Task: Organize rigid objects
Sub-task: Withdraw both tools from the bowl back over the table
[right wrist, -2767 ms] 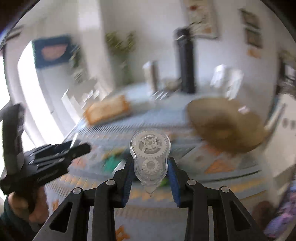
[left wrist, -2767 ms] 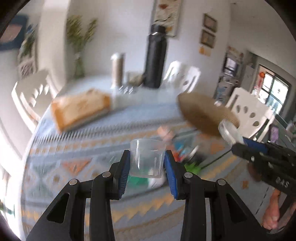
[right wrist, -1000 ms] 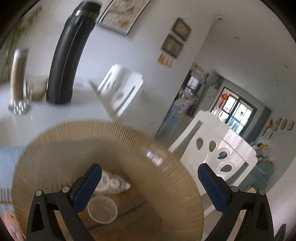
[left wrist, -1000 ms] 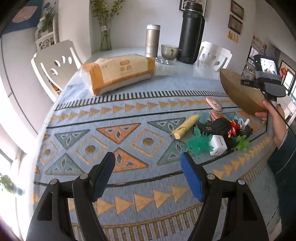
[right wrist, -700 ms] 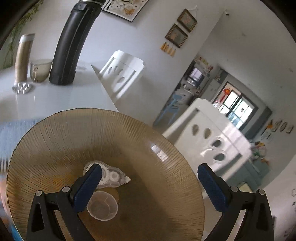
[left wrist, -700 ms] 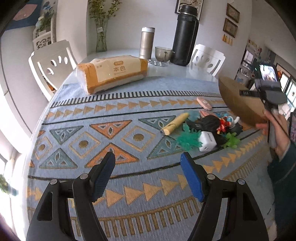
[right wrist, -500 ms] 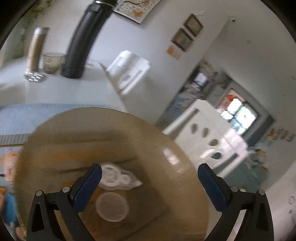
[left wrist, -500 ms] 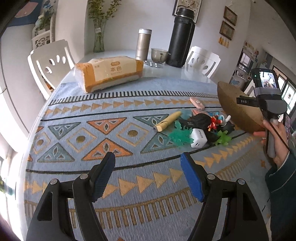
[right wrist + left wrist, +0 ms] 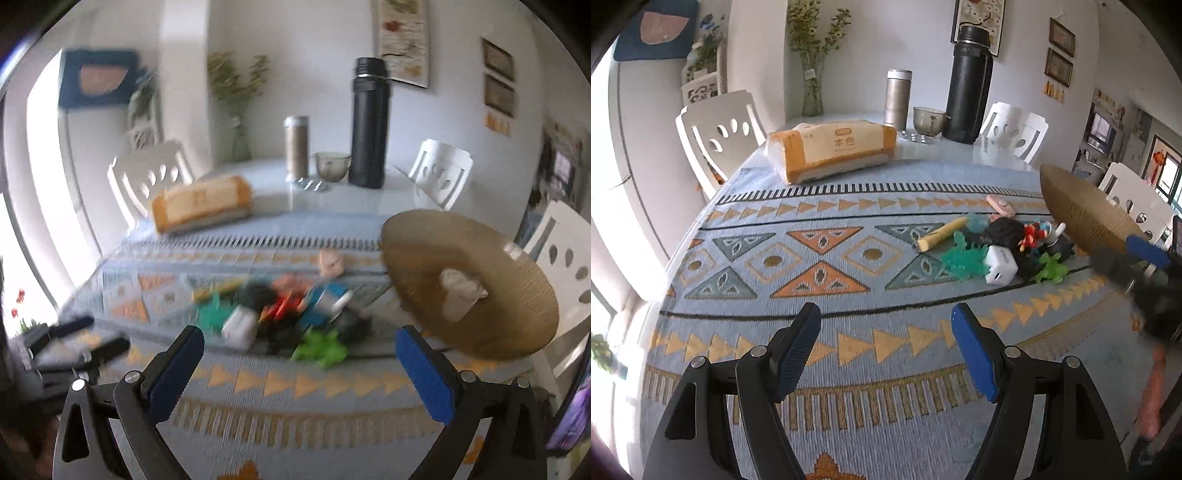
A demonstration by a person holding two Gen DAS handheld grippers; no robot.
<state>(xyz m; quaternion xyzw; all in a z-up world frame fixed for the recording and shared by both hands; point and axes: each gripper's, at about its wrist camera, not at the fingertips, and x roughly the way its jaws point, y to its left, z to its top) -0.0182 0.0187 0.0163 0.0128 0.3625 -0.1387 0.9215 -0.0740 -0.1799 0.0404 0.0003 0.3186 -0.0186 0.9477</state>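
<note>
A pile of small objects lies on the patterned cloth: a white charger cube (image 9: 999, 268), a yellow tube (image 9: 940, 233), teal (image 9: 962, 257) and green (image 9: 1051, 268) spiky toys, a black item (image 9: 1006, 230) and a pink piece (image 9: 1000, 205). A tilted woven bowl (image 9: 1082, 218) stands at the table's right edge; in the right wrist view the bowl (image 9: 469, 280) holds a clear tape dispenser (image 9: 461, 291). My left gripper (image 9: 886, 349) is open and empty over the near cloth. My right gripper (image 9: 295, 369) is open and empty in front of the pile (image 9: 288, 314).
A tissue pack (image 9: 831, 151), a steel flask (image 9: 898, 98), a small bowl (image 9: 929, 119) and a tall black thermos (image 9: 967, 85) stand at the far side. White chairs (image 9: 720, 136) surround the table. The right gripper (image 9: 1137, 258) shows at the left view's right edge.
My right gripper has swung away from the bowl's inside and pulled back to face the pile and table. My left gripper has drawn back slightly. Earlier, both let go of the cup and tape dispenser.
</note>
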